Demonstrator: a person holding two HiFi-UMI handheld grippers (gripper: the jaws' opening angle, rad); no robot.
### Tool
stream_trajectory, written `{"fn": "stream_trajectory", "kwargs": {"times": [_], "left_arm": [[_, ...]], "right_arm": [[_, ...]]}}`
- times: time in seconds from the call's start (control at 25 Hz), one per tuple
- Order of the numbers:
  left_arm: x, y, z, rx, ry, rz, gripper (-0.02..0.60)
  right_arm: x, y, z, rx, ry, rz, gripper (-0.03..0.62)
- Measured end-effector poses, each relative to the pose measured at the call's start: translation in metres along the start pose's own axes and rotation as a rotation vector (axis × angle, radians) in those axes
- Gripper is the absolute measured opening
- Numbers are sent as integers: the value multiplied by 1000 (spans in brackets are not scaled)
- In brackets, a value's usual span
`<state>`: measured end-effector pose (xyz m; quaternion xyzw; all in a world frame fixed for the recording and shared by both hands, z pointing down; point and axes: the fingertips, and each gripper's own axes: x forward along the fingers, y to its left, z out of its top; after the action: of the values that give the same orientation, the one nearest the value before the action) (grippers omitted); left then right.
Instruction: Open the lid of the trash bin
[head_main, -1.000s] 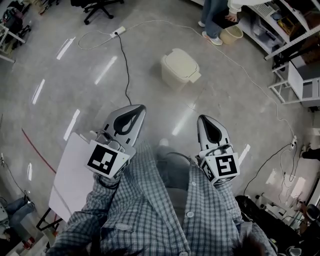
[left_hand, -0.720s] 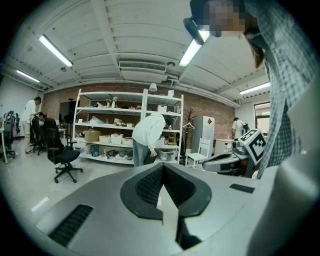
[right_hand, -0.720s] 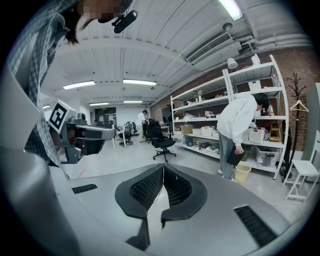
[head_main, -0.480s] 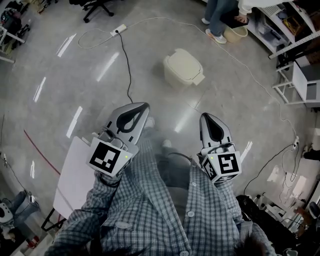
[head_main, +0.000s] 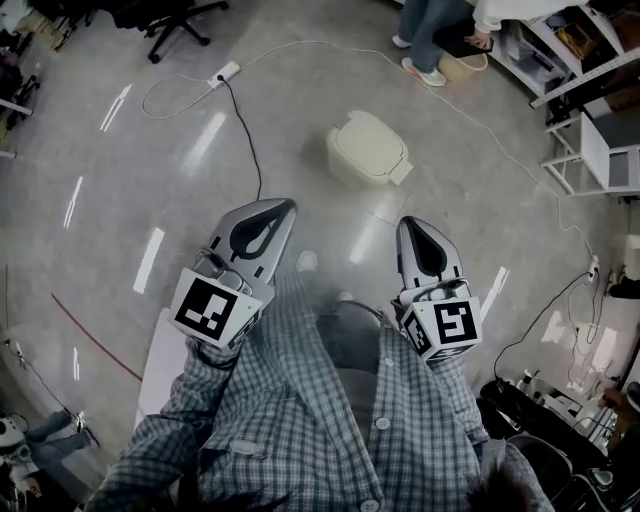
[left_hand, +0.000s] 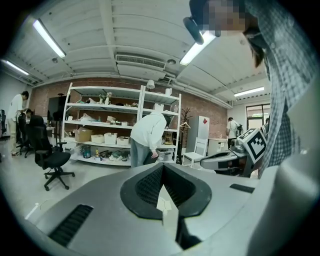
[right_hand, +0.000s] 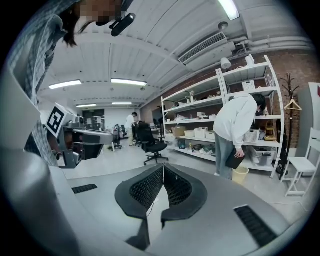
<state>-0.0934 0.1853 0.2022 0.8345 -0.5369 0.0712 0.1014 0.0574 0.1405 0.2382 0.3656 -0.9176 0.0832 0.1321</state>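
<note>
**Shut, empty, well short**

Left gripper: jaws pressed together tip to tip, nothing between. Right gripper: same, closed on nothing. Held side by side at the end of plaid sleeves, a gap between the 2, tips pointing forward over the grey floor.

Ahead of both and well apart from either: cream trash bin, upright on the floor, lid down. Left of the bin, a black cable running up to a white power strip. Further out: black office chair at the top left, a person standing by white shelving at the top right, 1 small pale basket beside the feet.
</note>
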Motion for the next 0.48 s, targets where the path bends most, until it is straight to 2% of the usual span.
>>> {"fn": "stream_trajectory", "kwargs": {"times": [0.28, 0.48], "left_arm": [[5, 46, 0, 2, -4, -26, 5], [8, 65, -13, -30, 10, -49, 5]], "right_arm": [[39, 10, 11, 2, 12, -48, 18], [55, 18, 4, -31, 42, -72, 18]]}}
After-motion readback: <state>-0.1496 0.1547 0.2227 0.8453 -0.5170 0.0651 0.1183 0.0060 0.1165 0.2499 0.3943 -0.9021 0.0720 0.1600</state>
